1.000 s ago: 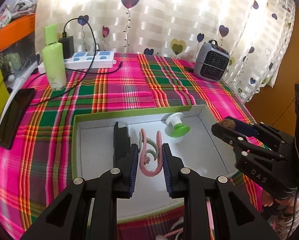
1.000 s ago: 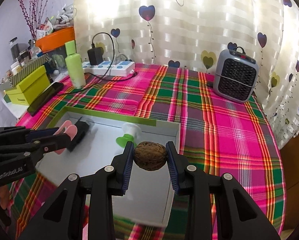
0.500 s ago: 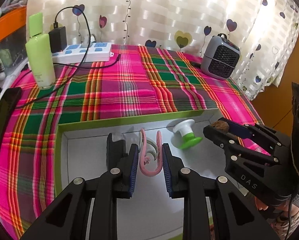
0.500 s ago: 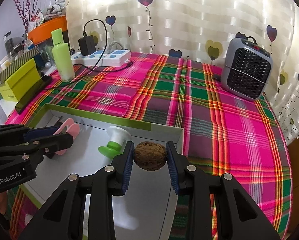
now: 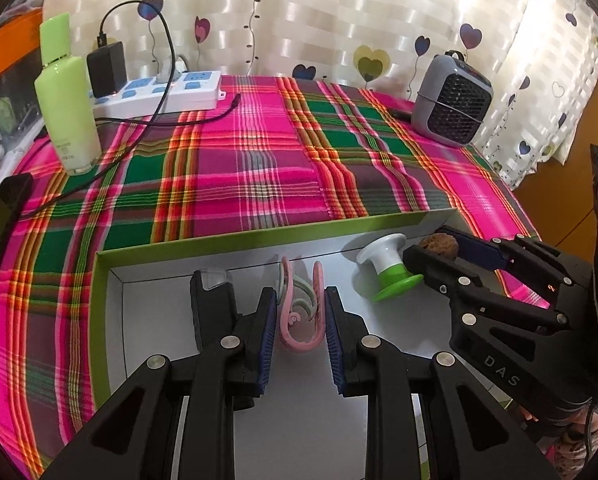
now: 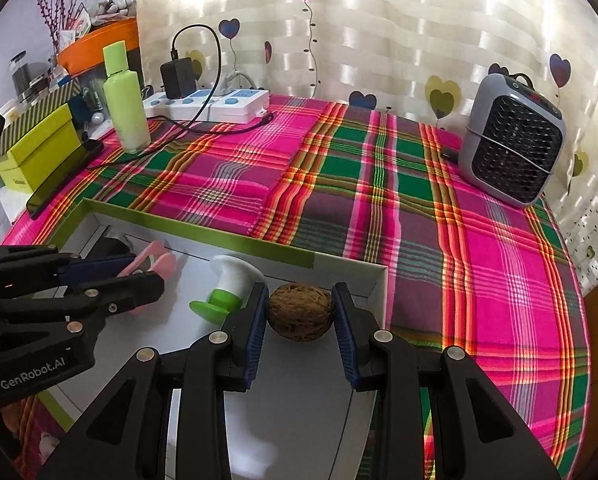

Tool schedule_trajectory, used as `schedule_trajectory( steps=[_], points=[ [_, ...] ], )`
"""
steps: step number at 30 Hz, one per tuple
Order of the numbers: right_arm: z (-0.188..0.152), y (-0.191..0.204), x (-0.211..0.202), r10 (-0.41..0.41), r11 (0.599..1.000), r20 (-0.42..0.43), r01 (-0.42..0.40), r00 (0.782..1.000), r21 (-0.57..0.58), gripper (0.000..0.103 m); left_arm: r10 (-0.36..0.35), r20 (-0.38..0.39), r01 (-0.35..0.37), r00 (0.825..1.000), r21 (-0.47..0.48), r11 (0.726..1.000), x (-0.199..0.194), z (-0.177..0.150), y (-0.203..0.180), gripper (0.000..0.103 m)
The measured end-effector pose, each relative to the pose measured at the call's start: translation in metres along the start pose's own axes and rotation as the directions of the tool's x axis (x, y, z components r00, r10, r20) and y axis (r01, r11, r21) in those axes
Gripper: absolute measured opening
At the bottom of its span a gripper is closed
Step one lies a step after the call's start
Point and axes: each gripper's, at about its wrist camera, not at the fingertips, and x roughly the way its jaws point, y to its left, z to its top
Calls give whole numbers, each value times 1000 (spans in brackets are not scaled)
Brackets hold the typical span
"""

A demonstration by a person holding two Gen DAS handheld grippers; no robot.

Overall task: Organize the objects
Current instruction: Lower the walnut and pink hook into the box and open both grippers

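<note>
An open box with a green rim [image 5: 259, 236] [image 6: 203, 224] and a white floor lies on the plaid cloth. My left gripper [image 5: 299, 300] [image 6: 139, 268] is shut on a pink curved hair clip [image 5: 299, 320] [image 6: 161, 258], just above the box's floor near its far wall. Over the box's right part, my right gripper [image 6: 301, 300] [image 5: 439, 252] is shut on a brown wrinkled nut [image 6: 301, 312] [image 5: 439, 245]. A white and green spool-shaped piece [image 5: 383, 268] [image 6: 229, 284] lies on its side in the box between the two grippers. A black object [image 5: 211, 304] lies in the box beside my left finger.
At the back left stand a light green bottle [image 6: 125, 100], a white power strip [image 6: 215, 104] with a black charger and cable, and a dark phone [image 6: 63, 176] by a yellow-green carton [image 6: 35, 148]. A grey heater [image 6: 515, 140] stands back right. Curtains close the far side.
Both grippers have moved forward and down over the box, each keeping its grip. The box's far wall and the spool piece now sit closer in both views.
</note>
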Motion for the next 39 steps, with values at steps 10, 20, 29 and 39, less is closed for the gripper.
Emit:
schedule_trajectory(
  steps=[10,20,29,39],
  points=[
    [0,2,2,-15,1000,-6,14,1000,-19,34,11,-9,-11,1000,6,1000,5,-1,-2,22],
    [-1,4,3,-27,999,-11,26,1000,-30,34,17,-8,-17,1000,-1,1000,5,0,0,24],
    [-1,4,0,-26,1000,-5,26,1000,-15,42,61,11,-62,998,34,998,1,-4,-5,40],
    [-7,6,-9,-21,1000,1,21,1000,3,45,67,37,-68,997,19,998,-16,-8,-3,41]
  ],
)
